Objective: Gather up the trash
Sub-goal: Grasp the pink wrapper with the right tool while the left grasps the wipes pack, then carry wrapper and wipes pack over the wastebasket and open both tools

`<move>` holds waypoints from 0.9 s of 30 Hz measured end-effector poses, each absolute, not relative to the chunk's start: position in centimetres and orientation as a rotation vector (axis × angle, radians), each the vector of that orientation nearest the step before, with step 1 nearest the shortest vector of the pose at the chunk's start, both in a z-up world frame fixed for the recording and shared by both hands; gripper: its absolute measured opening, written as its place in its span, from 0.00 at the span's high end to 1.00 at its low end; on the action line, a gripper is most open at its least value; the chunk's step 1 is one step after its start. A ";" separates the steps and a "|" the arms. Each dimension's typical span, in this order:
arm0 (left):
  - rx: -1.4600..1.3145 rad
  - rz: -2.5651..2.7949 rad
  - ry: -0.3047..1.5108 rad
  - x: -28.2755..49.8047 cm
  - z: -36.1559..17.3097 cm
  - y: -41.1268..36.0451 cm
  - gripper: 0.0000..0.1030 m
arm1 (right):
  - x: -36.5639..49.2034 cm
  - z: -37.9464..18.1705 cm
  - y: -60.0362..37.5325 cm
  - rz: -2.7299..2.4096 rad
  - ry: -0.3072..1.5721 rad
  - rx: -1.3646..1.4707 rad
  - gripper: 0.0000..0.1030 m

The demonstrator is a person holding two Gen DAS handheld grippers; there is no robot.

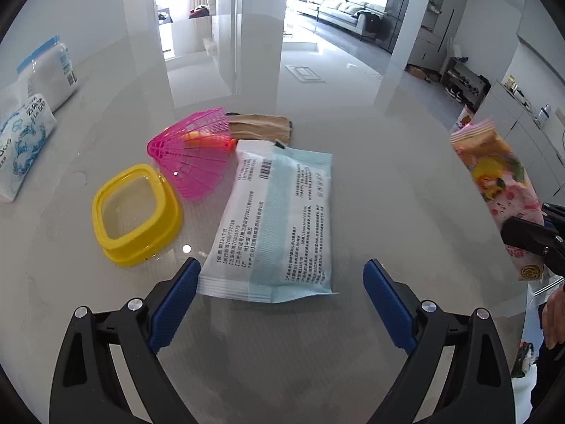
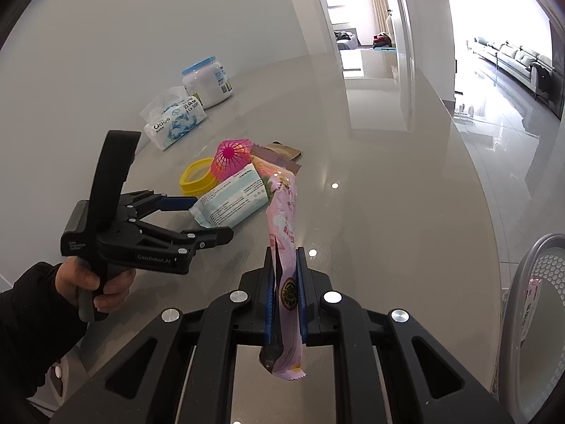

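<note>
A white and pale-blue wipes pack (image 1: 272,219) lies flat on the grey table, printed side up. My left gripper (image 1: 282,272) stands open around its near end; the left pad is close to the pack's corner and the right pad is well apart from it. From the right wrist view the left gripper (image 2: 212,219) is seen from the side, held by a hand in a dark sleeve, at the pack (image 2: 229,201). My right gripper (image 2: 285,254) is shut on a long pink snack wrapper (image 2: 282,212), which sticks out past the fingers above the table. The wrapper (image 1: 501,183) also shows at the far right.
Behind the pack lie a yellow square lid (image 1: 136,212), a pink mesh basket (image 1: 190,155) and a brown wrapper (image 1: 261,127). A tissue pack (image 1: 21,148) and a white jar (image 1: 53,70) stand at the left. A grey perforated bin (image 2: 543,282) sits off the table's right edge.
</note>
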State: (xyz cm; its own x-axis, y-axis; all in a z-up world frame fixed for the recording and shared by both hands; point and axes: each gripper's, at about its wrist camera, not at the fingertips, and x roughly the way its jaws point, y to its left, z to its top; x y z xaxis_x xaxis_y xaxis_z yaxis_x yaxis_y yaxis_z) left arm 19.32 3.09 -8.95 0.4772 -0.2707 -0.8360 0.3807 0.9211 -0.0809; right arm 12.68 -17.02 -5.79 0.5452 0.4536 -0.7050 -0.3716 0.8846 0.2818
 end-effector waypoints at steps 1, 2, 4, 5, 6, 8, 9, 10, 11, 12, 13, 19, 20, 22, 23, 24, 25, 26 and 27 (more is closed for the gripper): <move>0.123 -0.388 0.995 19.3 -8.9 2.9 0.11 | 12.7 -5.8 -17.0 0.488 0.866 0.104 0.90; 0.118 -0.377 0.995 19.4 -8.8 2.8 0.11 | 12.7 -5.8 -17.1 0.486 0.866 0.105 0.90; 0.107 -0.353 0.995 19.7 -8.7 2.5 0.11 | 12.7 -5.8 -17.2 0.481 0.865 0.109 0.90; 0.100 -0.341 0.998 19.9 -8.7 2.3 0.11 | 12.6 -5.9 -17.3 0.478 0.865 0.110 0.90; 0.088 -0.330 1.006 20.3 -8.7 2.1 0.11 | 12.6 -5.9 -17.4 0.477 0.866 0.112 0.89; 0.073 -0.312 1.017 21.0 -8.8 1.8 0.11 | 12.6 -6.0 -17.5 0.470 0.867 0.114 0.90; 0.076 -0.304 1.019 21.2 -8.8 1.5 0.11 | 12.6 -6.0 -17.5 0.467 0.869 0.115 0.90; 0.080 -0.299 1.019 21.5 -8.8 1.3 0.11 | 12.6 -6.0 -17.5 0.465 0.871 0.116 0.90; 0.088 -0.294 1.018 21.5 -8.8 1.0 0.11 | 12.6 -6.1 -17.5 0.461 0.872 0.117 0.90; 0.102 -0.281 1.022 21.7 -9.0 0.5 0.11 | 12.7 -6.1 -17.6 0.459 0.873 0.119 0.90; 0.111 -0.272 1.029 21.8 -9.2 0.3 0.11 | 12.7 -6.2 -17.7 0.456 0.875 0.122 0.90; 0.130 -0.241 1.007 21.2 -9.1 -0.4 0.35 | 12.8 -6.5 -17.3 0.416 0.881 0.104 0.90; 0.122 -0.235 1.008 21.0 -9.1 -0.5 0.37 | 12.8 -6.5 -17.2 0.405 0.881 0.099 0.90; 0.108 -0.230 1.000 20.8 -9.0 -0.3 0.41 | 12.8 -6.7 -17.0 0.386 0.883 0.092 0.90; 0.103 -0.225 0.997 20.7 -8.9 -0.2 0.43 | 12.8 -6.7 -17.1 0.378 0.882 0.091 0.90; 0.099 -0.215 0.994 20.3 -8.8 -0.2 0.44 | 12.7 -6.8 -17.1 0.370 0.881 0.090 0.90; 0.096 -0.203 0.988 19.9 -8.5 -0.2 0.44 | 12.7 -6.9 -17.2 0.361 0.881 0.087 0.90; 0.095 -0.196 0.981 19.7 -8.3 -0.1 0.45 | 12.5 -6.9 -17.3 0.352 0.880 0.085 0.90; 0.095 -0.188 0.963 19.1 -7.8 -0.2 0.45 | 12.4 -7.0 -17.4 0.346 0.879 0.087 0.90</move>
State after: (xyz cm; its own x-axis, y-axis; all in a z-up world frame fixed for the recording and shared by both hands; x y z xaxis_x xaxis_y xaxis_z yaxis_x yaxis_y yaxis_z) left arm 19.05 -0.17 -7.77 0.5561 -0.1169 -0.8228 0.2015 0.9795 -0.0030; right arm 12.40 -17.36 -6.97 0.5859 0.3319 -0.7393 -0.2609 0.9410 0.2157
